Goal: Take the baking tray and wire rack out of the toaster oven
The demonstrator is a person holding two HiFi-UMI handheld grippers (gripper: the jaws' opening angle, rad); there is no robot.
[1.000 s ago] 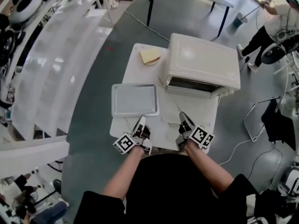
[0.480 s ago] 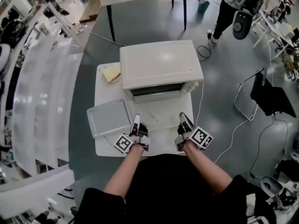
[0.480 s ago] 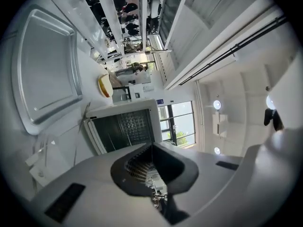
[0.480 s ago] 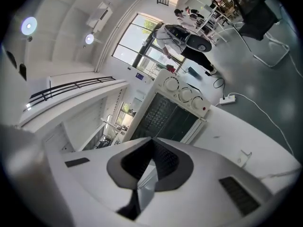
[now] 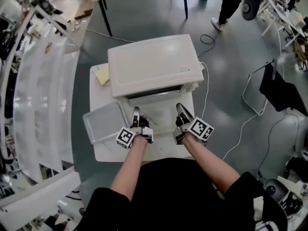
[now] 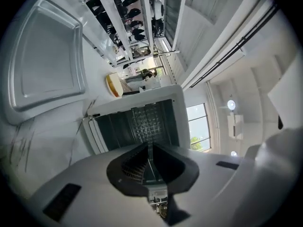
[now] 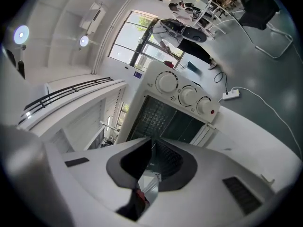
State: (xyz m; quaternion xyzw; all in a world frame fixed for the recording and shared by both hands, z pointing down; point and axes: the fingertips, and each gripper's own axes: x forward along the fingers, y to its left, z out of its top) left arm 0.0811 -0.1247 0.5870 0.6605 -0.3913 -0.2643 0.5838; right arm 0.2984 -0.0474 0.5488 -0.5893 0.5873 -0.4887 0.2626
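Both grippers have pushed in over the table (image 5: pixel 159 150) toward the oven mouth since a second ago; the baking tray (image 5: pixel 103 122) hasn't shifted on the table. Left gripper (image 5: pixel 136 112) and right gripper (image 5: pixel 179 109): jaws pressed together on both, nothing pinched. Tray is already out, lying flat left of the toaster oven (image 5: pixel 154 64) front and just beside the left gripper. It's pale metal, a shallow rimmed rectangle, empty. So the wire rack (image 6: pixel 147 122) is what's left. It sits inside the cavity, straight ahead of both sets of jaws, with the door (image 6: pixel 94 135) dropped open toward the person. Rack's long axis runs across the oven width, i.e. crosswise to the way both grippers point, so its front edge faces them broadside. Left gripper lines up with the left part of the opening, right gripper with the right part, on the side where the knobs (image 7: pixel 187 94) are. Neither is clearly nearer, and both tips sit short of the opening. Rack reads as a dark wire grid set well back; I can't tell which shelf level or whether its front bar is clear to grab. My read: jaws need to spread before going in, and a two-handed pull on the front edge looks feasible.
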